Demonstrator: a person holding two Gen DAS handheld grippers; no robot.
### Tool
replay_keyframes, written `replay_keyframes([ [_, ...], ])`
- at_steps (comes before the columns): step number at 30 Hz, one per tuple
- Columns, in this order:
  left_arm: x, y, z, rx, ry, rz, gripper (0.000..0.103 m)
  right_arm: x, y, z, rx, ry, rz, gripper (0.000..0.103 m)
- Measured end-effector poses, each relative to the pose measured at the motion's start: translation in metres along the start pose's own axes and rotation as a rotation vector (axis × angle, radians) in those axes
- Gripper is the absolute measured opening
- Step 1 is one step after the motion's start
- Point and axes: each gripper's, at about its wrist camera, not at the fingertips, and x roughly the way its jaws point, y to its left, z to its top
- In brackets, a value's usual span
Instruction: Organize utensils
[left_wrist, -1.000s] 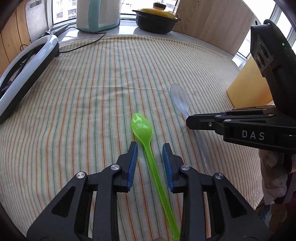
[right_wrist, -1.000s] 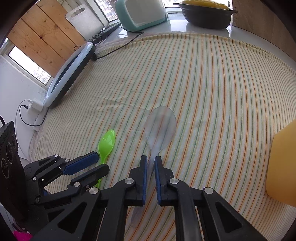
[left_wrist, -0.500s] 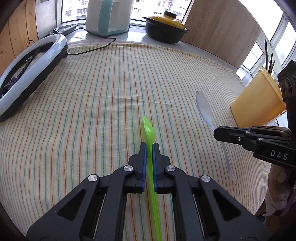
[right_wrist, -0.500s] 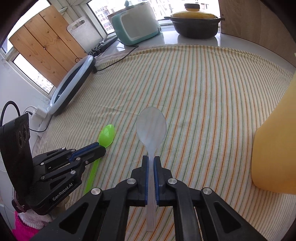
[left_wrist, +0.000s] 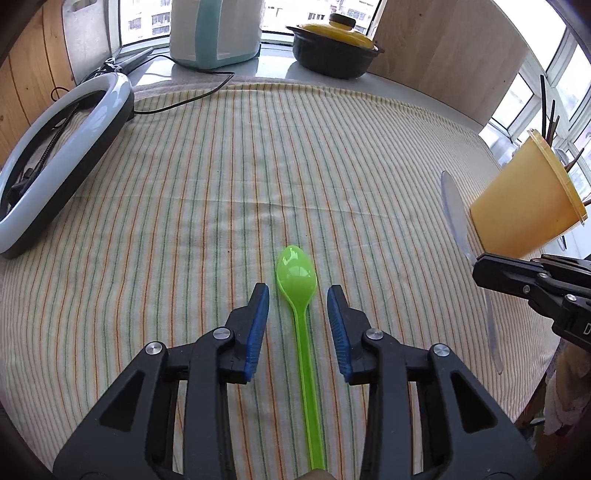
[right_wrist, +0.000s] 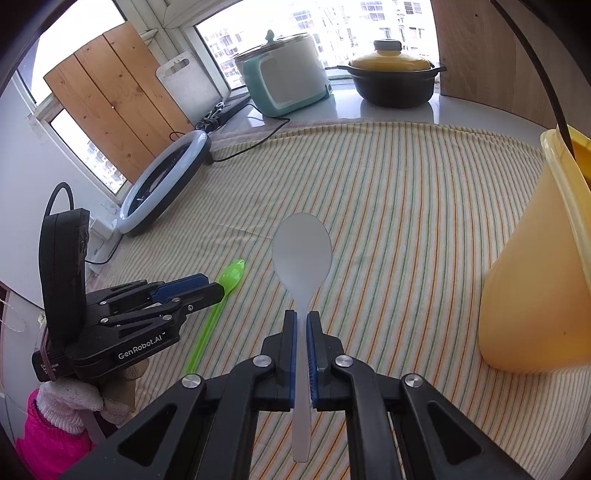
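Note:
A green plastic spoon (left_wrist: 300, 295) lies on the striped cloth, bowl pointing away, its handle running between the open fingers of my left gripper (left_wrist: 298, 295). It also shows in the right wrist view (right_wrist: 218, 295). My right gripper (right_wrist: 302, 325) is shut on the handle of a clear plastic spoon (right_wrist: 302, 254) and holds it above the cloth. The clear spoon also shows in the left wrist view (left_wrist: 455, 212), next to a yellow utensil cup (left_wrist: 524, 210). The cup (right_wrist: 539, 273) stands at the right with sticks in it.
The striped cloth (left_wrist: 221, 166) covers the table. A ring light (left_wrist: 62, 155) with its cable lies at the left. A teal cooker (right_wrist: 284, 74) and a black pot with a yellow lid (right_wrist: 395, 77) stand at the back by the window.
My left gripper was shut on the green spoon half a second ago and is now open, with the spoon flat on the cloth. My right gripper has lifted the clear spoon toward the yellow cup.

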Motion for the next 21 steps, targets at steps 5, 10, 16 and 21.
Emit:
replay_keyframes([
  [5, 0.013, -0.016, 0.004, 0.114, 0.016, 0.104, 0.032, 0.0, -0.003, -0.002, 0.01, 0.003, 0.002, 0.003],
  [10, 0.012, -0.014, 0.005, 0.122, 0.016, 0.073, 0.024, -0.003, -0.006, 0.0, 0.013, -0.004, 0.0, 0.003],
  [16, -0.007, -0.002, 0.005, 0.04, -0.036, -0.001, 0.024, -0.01, -0.007, 0.0, 0.012, -0.025, 0.007, 0.003],
  [21, -0.036, -0.003, 0.009, 0.021, -0.11, -0.042, 0.024, -0.02, -0.009, 0.0, 0.014, -0.057, 0.005, 0.003],
])
